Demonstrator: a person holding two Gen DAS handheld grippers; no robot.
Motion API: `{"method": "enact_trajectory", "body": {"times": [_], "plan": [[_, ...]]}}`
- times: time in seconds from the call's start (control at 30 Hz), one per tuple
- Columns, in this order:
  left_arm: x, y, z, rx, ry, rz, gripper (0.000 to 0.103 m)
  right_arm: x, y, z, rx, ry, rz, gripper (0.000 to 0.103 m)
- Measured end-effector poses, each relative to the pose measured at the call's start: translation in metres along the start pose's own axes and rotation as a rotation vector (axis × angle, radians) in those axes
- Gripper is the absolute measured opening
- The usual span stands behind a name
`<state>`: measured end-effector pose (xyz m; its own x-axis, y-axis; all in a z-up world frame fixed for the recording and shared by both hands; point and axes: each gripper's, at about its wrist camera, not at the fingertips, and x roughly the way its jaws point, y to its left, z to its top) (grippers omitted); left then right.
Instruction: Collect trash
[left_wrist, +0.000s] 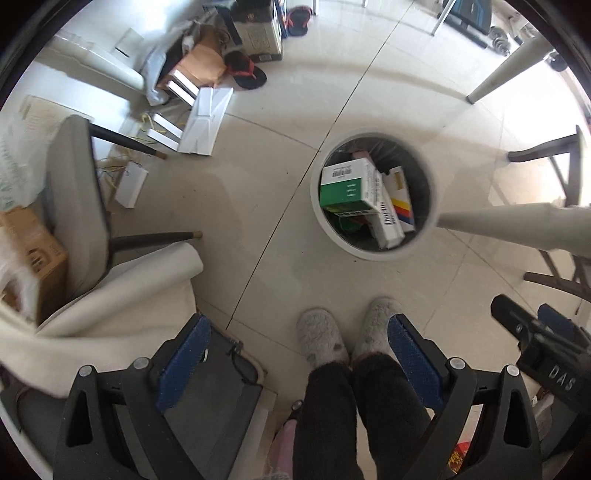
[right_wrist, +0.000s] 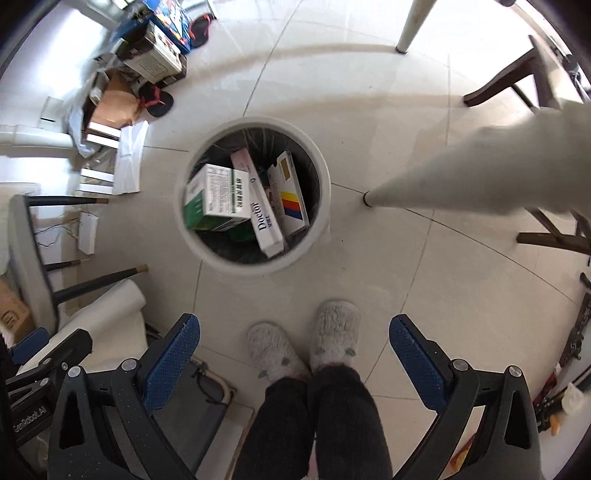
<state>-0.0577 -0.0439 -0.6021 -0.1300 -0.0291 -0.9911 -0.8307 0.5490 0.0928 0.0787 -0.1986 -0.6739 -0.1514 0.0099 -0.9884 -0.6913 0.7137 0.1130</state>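
Note:
A round white trash bin (left_wrist: 317, 199) (right_wrist: 327, 192) stands on the tiled floor with a dark liner. Inside lie a green-and-white box (left_wrist: 345, 186) (right_wrist: 214, 201), a white "Doctor" box (right_wrist: 266, 218) (left_wrist: 388, 221) and a box with red, yellow and blue stripes (right_wrist: 291, 195) (left_wrist: 402, 206). My left gripper (left_wrist: 299, 350) hangs high above the floor, pointing down, open with nothing between its blue pads. My right gripper (right_wrist: 295, 347) is likewise open and empty, above the bin's near side. Its body shows at the right edge of the left wrist view.
A person's fuzzy grey slippers (left_wrist: 325, 339) (right_wrist: 332, 336) and dark trousers stand near the bin. White table legs (left_wrist: 491, 221) (right_wrist: 424, 184), a grey chair (left_wrist: 74, 199) (right_wrist: 29, 254), a white paper roll (left_wrist: 122, 291), loose white boxes (left_wrist: 205, 120), and clutter (right_wrist: 147, 62) surround the floor.

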Motion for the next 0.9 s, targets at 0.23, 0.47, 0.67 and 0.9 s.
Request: {"method": "enact_trajectory", "body": {"times": [0.23,0.47,0.67,0.9], "plan": [[-0.135,-0.008,-0.037,0.056,-0.089,-0.070,0.098,-0.137,-0.010,-0.049,-0.016,-0.026,0.119,0.103],[-0.246,-0.015,-0.059,0.181,-0.159,-0.195,0.099,-0.283,-0.029,-0.086,-0.039,-0.066,0.220,0.103],[-0.318,-0.004,-0.075,0.297,-0.218,-0.304,0.099,-0.383,-0.032,-0.121,0.010,-0.163,0.278,0.103],[-0.377,0.034,-0.090,0.402,-0.271,-0.396,0.099,-0.471,-0.003,-0.179,0.082,-0.264,0.317,0.103]]}}
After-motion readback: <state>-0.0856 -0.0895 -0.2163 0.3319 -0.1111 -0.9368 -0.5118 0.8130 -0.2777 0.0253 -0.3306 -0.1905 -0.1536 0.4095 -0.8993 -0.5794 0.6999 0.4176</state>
